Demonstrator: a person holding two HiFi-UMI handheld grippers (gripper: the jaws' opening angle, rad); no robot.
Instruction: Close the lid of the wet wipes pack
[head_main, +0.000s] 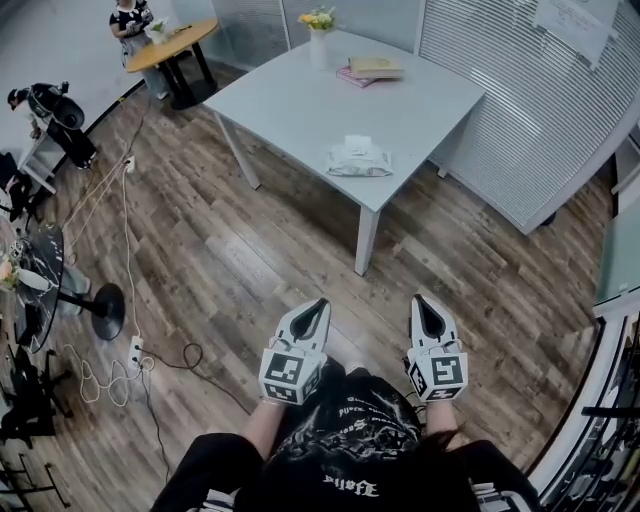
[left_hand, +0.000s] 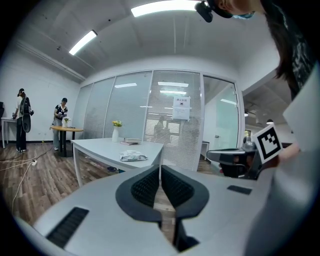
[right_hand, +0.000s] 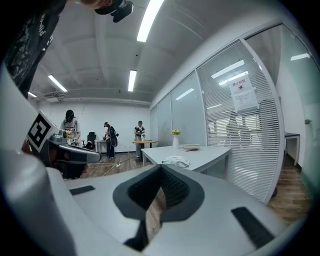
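Wooden floor (head_main: 250, 260) below you, wet wipes pack (head_main: 358, 158) on the grey table (head_main: 330, 100) ahead, your left gripper (head_main: 318, 308) and right gripper (head_main: 424, 305) well apart from it, fingers of both closed together, holding nothing.

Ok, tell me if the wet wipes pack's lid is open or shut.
Probably open: a white flap stands up on the soft white wet wipes pack; too distant to confirm.

White wet wipes pack (head_main: 358, 158), lying flat near grey table's (head_main: 290, 105) front edge
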